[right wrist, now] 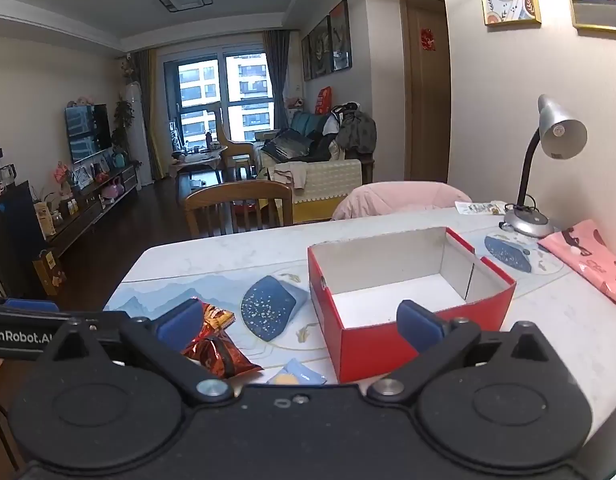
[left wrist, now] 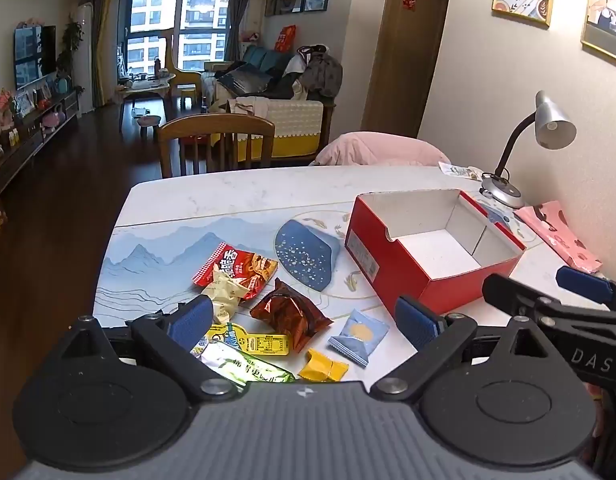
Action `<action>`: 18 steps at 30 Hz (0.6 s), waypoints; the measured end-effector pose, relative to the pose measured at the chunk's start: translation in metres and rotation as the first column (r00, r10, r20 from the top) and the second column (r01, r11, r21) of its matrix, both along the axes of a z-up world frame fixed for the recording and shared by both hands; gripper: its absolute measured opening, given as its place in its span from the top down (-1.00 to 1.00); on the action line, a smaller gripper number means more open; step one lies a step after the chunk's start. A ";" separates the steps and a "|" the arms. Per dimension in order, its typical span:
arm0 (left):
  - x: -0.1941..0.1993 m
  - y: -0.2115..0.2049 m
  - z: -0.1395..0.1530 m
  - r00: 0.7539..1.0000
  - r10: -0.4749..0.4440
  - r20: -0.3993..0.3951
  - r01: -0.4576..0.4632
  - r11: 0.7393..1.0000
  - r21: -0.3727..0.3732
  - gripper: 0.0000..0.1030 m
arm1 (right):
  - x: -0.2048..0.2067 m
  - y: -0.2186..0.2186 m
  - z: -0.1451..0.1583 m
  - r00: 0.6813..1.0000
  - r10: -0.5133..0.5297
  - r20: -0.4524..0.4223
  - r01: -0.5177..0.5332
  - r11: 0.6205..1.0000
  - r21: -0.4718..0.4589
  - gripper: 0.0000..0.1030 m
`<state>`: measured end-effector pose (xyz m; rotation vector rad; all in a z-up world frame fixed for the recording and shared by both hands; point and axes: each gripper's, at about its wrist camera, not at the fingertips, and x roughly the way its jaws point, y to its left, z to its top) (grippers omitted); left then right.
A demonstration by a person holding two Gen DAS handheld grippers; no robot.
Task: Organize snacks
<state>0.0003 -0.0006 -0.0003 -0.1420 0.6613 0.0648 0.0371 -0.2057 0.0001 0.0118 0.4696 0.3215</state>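
Several snack packets lie on the table near its front edge: a red packet [left wrist: 237, 266], a cream wrapper [left wrist: 223, 290], a brown foil packet [left wrist: 289, 314], a blue packet [left wrist: 358, 336], a yellow wrapper [left wrist: 324, 368] and a green packet [left wrist: 243, 370]. An open red box [left wrist: 428, 240] with a white inside stands to their right, empty. My left gripper [left wrist: 303, 320] is open above the packets, holding nothing. My right gripper [right wrist: 299, 326] is open in front of the box [right wrist: 408, 292], between it and the brown packet [right wrist: 217, 352]. It also shows in the left wrist view [left wrist: 548, 288].
A grey desk lamp [left wrist: 548, 128] stands at the table's far right by the wall. A pink bag [left wrist: 560, 236] lies right of the box. A wooden chair [left wrist: 215, 144] and a pink-draped chair [left wrist: 380, 150] stand at the far table edge.
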 end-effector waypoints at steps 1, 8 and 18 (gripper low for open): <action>0.000 0.000 0.000 1.000 0.000 -0.002 0.000 1.000 -0.001 -0.90 | 0.000 0.000 0.000 1.000 0.005 0.003 -0.005 1.000 0.000 -1.00; 0.000 0.003 -0.010 1.000 0.011 -0.016 -0.012 1.000 -0.009 -0.90 | -0.002 0.003 -0.001 1.000 -0.010 -0.005 0.010 1.000 -0.016 -1.00; -0.007 0.001 -0.012 0.999 0.020 -0.039 -0.021 1.000 -0.013 -0.90 | -0.008 -0.002 -0.011 0.999 0.004 -0.040 -0.004 1.000 -0.010 -1.00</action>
